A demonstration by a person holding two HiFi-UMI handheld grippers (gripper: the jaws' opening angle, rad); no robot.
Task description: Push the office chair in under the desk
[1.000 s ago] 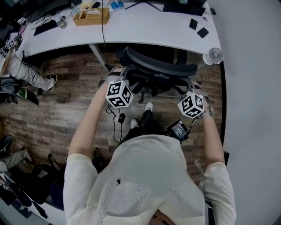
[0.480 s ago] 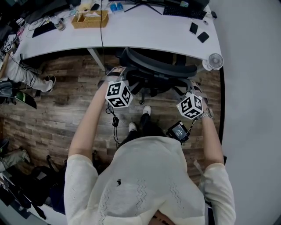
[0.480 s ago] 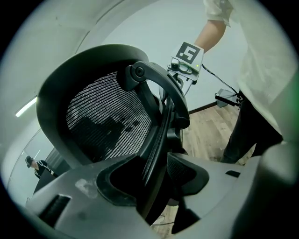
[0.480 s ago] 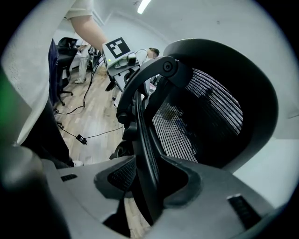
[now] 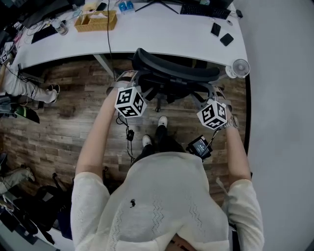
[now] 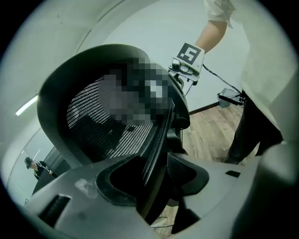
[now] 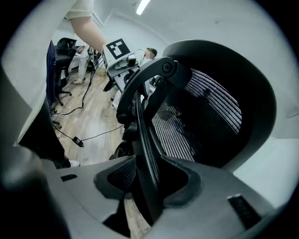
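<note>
In the head view a black mesh office chair point(image 5: 176, 73) stands at the white desk point(image 5: 162, 37), its seat under the desktop and its curved backrest sticking out at the front edge. My left gripper point(image 5: 127, 81) is at the backrest's left end and my right gripper point(image 5: 216, 94) at its right end. In the left gripper view the left gripper point(image 6: 154, 176) is shut on the backrest's black edge frame point(image 6: 161, 135). The right gripper view shows the right gripper point(image 7: 147, 179) clamped the same way on the frame point(image 7: 140, 126) at the other side.
A small white fan point(image 5: 240, 66) sits on the desk's right corner, beside two dark phones point(image 5: 221, 33). A wooden box point(image 5: 95, 20) and a keyboard point(image 5: 203, 9) lie farther back. A white desk leg point(image 5: 105, 62) stands left of the chair. Cables point(image 5: 128, 135) trail over the wood floor.
The chair has rolled a little farther toward the desk, with both grippers moving forward on its backrest. My feet have stepped forward too.
</note>
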